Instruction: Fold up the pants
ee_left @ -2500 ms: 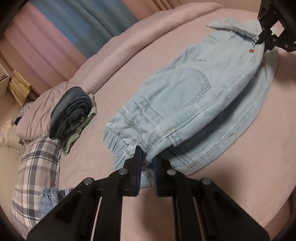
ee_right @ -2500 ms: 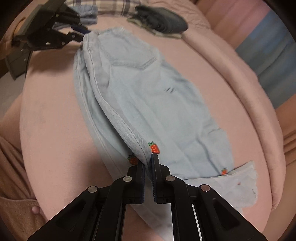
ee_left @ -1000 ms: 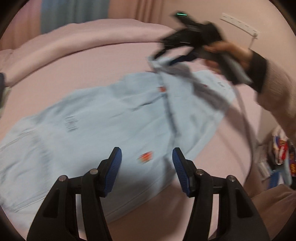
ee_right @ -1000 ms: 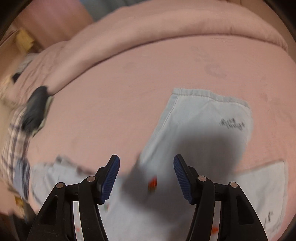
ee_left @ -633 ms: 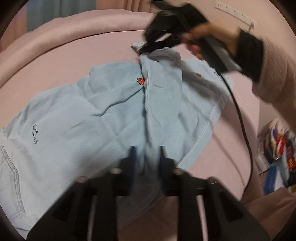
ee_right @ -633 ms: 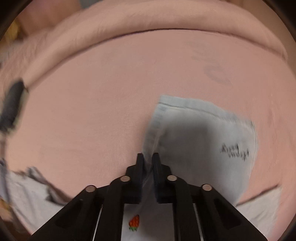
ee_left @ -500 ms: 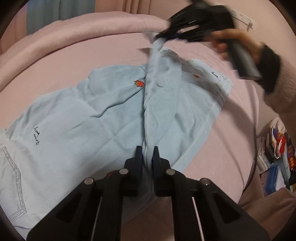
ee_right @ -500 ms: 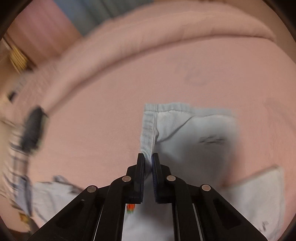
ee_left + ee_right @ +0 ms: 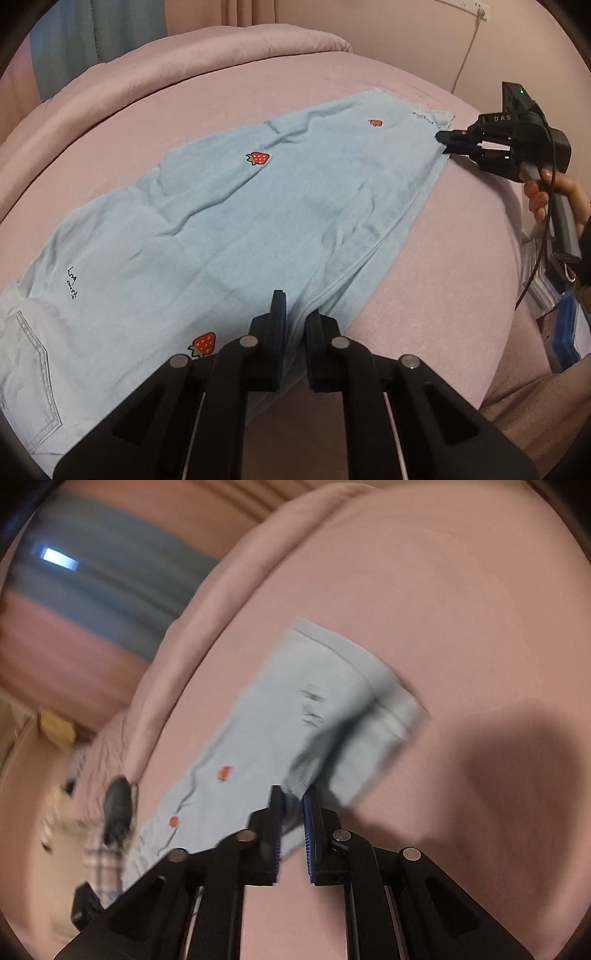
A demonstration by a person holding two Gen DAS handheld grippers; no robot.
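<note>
Light blue pants with red strawberry patches lie folded lengthwise on the pink bed, legs flat. My left gripper sits at the near edge of the leg, its jaws slightly parted with the fabric edge between them. My right gripper is at the hem corner in the left wrist view. In the right wrist view the right gripper has a narrow gap with the hem fabric between the fingers; the view is blurred.
A rolled pink duvet runs along the far side of the bed. A dark folded garment and a plaid pillow lie at the far end. Blue items sit off the bed's right side.
Both grippers closed on one leg's edge, carried it over and laid it flat on the other leg. The jaws now stand slightly apart at the leg's edge and hem.
</note>
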